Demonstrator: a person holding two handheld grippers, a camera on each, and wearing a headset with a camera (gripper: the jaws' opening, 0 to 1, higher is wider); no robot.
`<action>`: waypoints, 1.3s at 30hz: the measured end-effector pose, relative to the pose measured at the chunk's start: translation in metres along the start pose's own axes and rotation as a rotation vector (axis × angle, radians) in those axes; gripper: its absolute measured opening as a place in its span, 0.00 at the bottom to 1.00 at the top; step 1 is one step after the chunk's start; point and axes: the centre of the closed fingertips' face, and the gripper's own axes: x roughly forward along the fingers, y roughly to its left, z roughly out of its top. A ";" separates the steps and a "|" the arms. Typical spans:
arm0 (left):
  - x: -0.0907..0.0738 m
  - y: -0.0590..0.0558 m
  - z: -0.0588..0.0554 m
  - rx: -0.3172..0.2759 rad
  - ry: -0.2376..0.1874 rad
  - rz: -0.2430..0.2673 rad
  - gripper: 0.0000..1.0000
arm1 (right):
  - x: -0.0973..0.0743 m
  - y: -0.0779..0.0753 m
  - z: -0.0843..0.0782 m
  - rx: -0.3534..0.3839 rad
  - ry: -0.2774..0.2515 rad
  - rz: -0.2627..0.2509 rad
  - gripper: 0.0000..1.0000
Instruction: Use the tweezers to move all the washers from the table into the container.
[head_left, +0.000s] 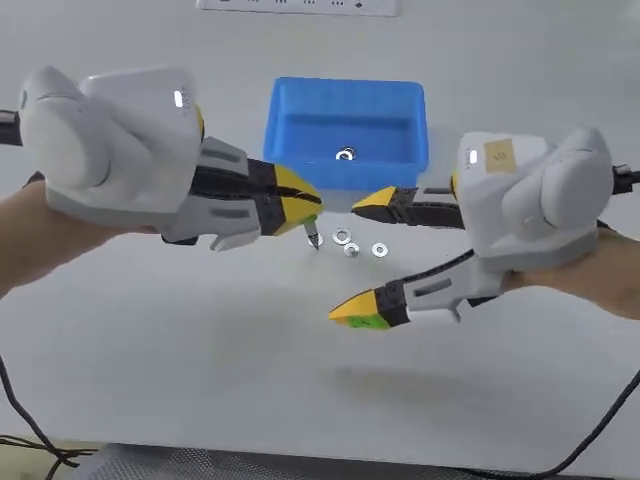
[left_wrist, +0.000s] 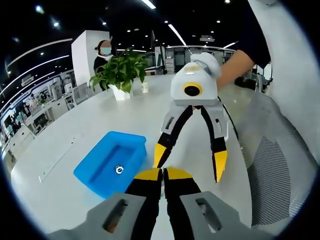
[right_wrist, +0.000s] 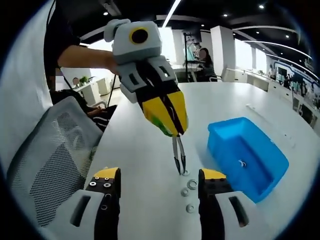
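Note:
Three small metal washers (head_left: 351, 248) lie on the white table just in front of the blue container (head_left: 347, 105). One washer (head_left: 346, 154) lies inside it. My left gripper (head_left: 305, 205) is shut on thin metal tweezers (head_left: 312, 235), which point down with their tips at the table just left of the washers. In the right gripper view the tweezers (right_wrist: 179, 155) hang from the left gripper (right_wrist: 172, 125), tips beside the nearest washer (right_wrist: 192, 184). My right gripper (head_left: 365, 255) is open with nothing between its fingers, its jaws standing on either side of the washers.
The blue container (left_wrist: 112, 162) stands behind the washers. A mesh office chair (right_wrist: 55, 150) is at the table's near edge. A potted plant (left_wrist: 122, 75) stands far across the table. Cables hang over the front edge.

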 end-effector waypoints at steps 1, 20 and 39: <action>0.000 0.002 0.000 0.000 0.003 0.004 0.06 | 0.003 -0.001 0.001 -0.006 0.000 0.005 0.58; 0.002 0.001 0.000 -0.030 -0.008 -0.015 0.06 | 0.033 -0.017 -0.002 -0.066 0.066 0.088 0.29; 0.002 -0.004 0.001 -0.021 0.002 -0.030 0.06 | 0.034 -0.023 -0.001 -0.118 0.092 0.086 0.13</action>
